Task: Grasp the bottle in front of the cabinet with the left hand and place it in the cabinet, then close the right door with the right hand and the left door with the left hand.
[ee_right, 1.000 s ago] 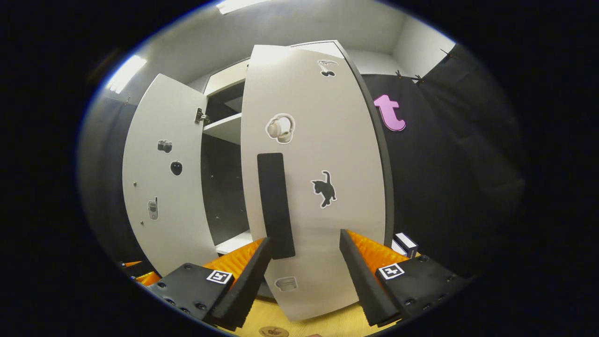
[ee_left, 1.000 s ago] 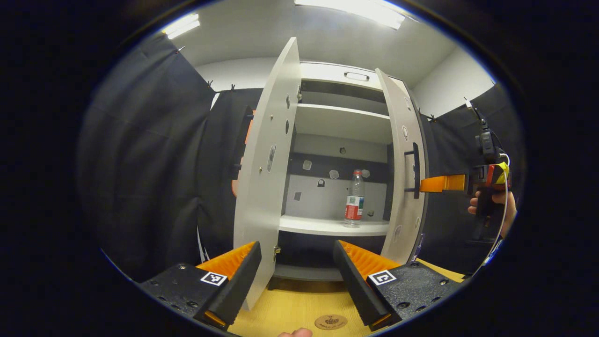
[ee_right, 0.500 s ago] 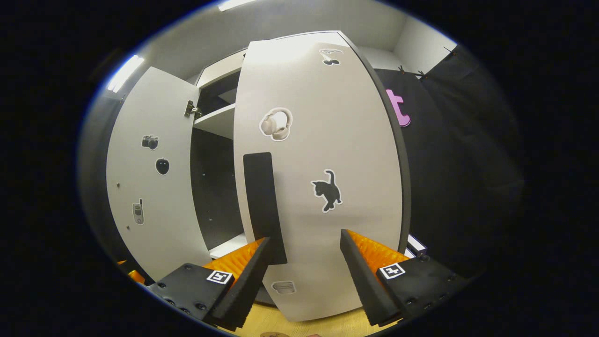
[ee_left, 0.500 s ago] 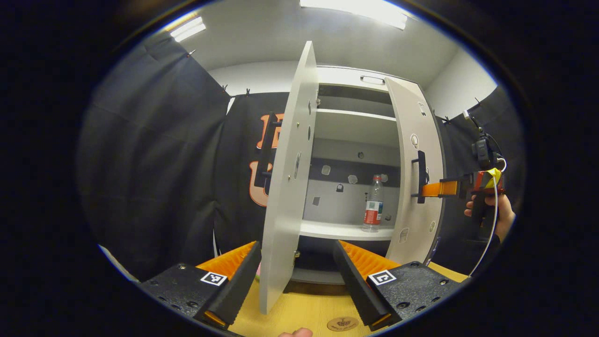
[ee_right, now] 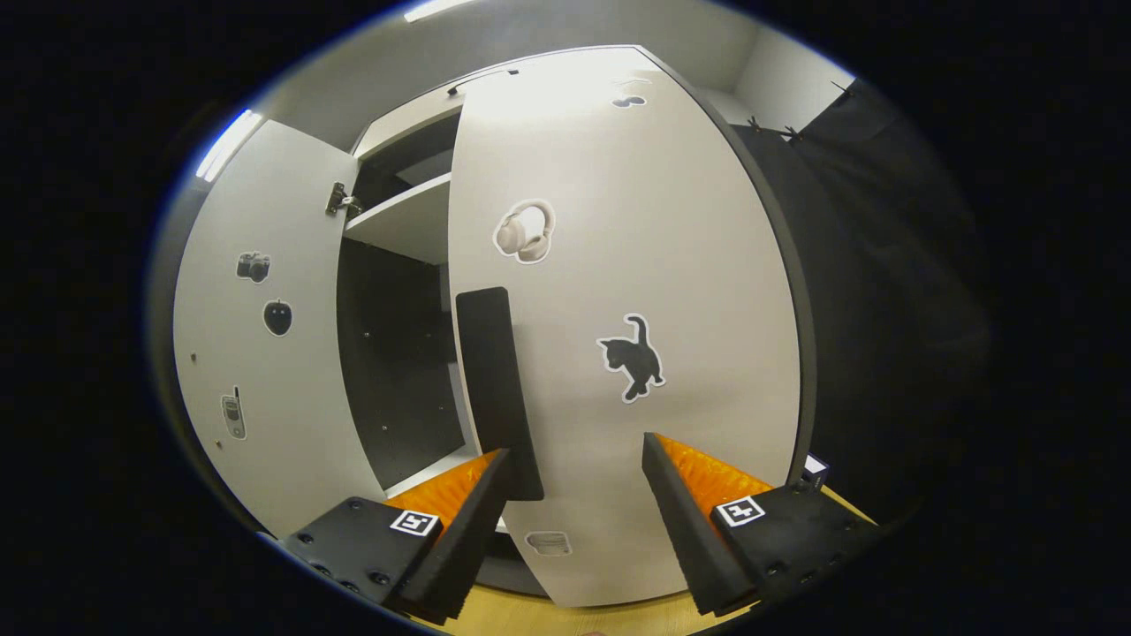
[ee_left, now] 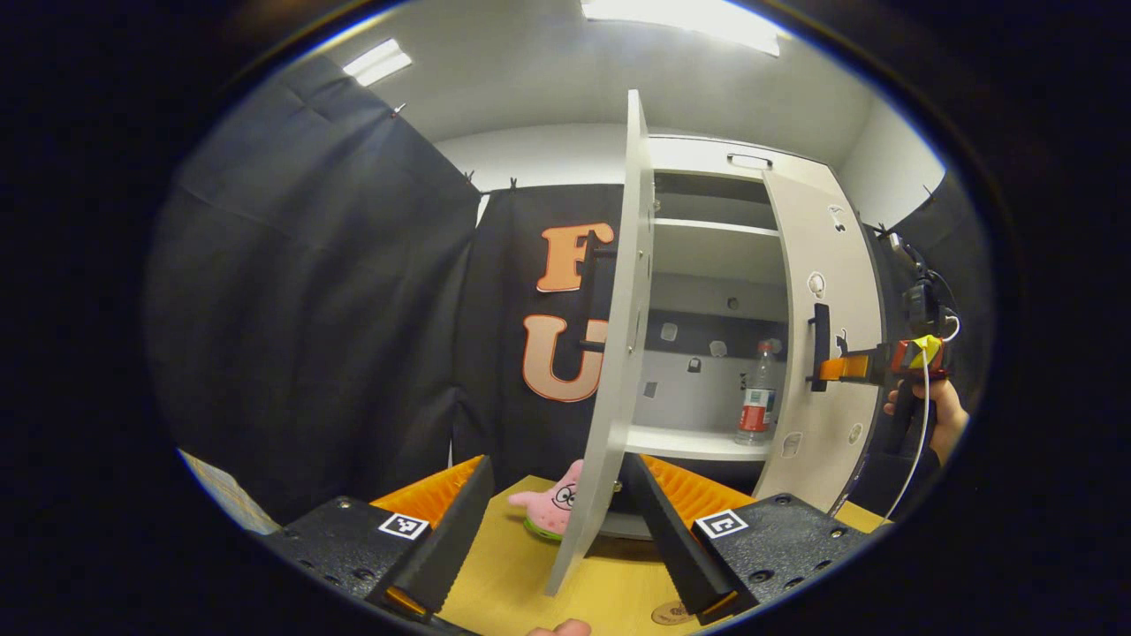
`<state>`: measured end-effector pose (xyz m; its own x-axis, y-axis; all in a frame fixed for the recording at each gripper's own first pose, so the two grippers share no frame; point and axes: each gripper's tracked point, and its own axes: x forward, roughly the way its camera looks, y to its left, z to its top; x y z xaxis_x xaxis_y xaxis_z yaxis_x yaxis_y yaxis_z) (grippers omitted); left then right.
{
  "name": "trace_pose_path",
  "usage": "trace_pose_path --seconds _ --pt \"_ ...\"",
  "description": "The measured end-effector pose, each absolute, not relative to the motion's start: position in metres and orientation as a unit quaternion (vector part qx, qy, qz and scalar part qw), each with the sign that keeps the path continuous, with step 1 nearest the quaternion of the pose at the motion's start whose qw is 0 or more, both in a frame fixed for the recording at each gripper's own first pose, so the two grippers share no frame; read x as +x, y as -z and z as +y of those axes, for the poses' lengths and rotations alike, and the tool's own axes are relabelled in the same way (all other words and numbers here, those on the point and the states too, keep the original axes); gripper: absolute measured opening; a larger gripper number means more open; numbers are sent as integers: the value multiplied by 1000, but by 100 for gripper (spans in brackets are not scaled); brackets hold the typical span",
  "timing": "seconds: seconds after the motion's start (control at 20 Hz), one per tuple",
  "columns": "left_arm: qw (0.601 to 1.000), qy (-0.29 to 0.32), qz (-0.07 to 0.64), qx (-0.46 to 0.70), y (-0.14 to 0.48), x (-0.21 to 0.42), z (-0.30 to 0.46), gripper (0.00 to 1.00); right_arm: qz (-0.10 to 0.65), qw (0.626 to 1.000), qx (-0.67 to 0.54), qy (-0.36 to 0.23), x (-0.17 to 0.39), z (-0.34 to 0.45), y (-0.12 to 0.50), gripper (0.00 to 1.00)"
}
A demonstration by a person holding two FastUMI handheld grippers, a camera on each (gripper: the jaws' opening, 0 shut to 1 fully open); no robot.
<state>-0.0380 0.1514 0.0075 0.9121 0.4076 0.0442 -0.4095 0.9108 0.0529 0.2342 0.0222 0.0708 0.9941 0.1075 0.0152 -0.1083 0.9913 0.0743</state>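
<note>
Now the right gripper (ee_right: 573,459), jaws spread and pinching nothing, is pressing near the handle (ee_right: 497,389) of the right door (ee_right: 636,291), a stiff, light hinged panel, while the bottle (ee_left: 756,399) is standing on the cabinet shelf (ee_left: 680,442).

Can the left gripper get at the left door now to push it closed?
Probably yes. The left gripper is open and the left door's free edge stands between its fingers, with nothing in between. The pink plush toy lies behind the door.
</note>
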Motion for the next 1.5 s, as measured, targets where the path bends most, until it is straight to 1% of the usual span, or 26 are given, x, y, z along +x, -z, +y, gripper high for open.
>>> trace_pose_path --seconds 0.05,0.1,0.25,0.3,0.6,0.75,0.85,0.95,1.25,1.35,1.4,1.45,1.5 --pt "976 -216 -20 28 -11 -41 156 92 -6 998 35 -53 234 22 -70 98" --pt "974 -223 -25 24 -15 -43 161 94 -5 998 33 -51 234 22 -70 98" --pt "970 -239 -37 13 -25 -46 178 92 -10 998 43 -54 222 22 -76 98" --pt "969 -245 -43 13 -30 -47 185 94 -15 997 47 -56 213 20 -79 98" --pt "963 -261 -70 22 -75 -20 220 94 -26 999 17 -45 155 1 -80 98" --pt "960 -271 -70 19 -87 -1 237 94 -27 999 1 -33 127 -7 -74 98" --pt "961 -266 -78 17 -98 14 243 94 -24 999 0 -40 107 -6 -66 98" --pt "961 -261 -86 23 -110 30 246 94 -11 999 2 -32 92 -13 -53 98" --pt "963 -247 -95 49 -116 58 237 94 4 1000 10 -13 67 -31 -23 98" --pt "961 -250 -102 60 -119 58 236 93 8 1000 -3 -9 61 -35 -17 98" --pt "960 -251 -103 62 -120 58 236 90 8 1000 -7 -8 60 -36 -16 98" --pt "962 -246 -101 62 -120 60 234 93 8 1000 -8 -9 59 -36 -15 98" --pt "964 -241 -98 62 -121 63 233 89 8 1000 -6 -9 58 -37 -16 98"
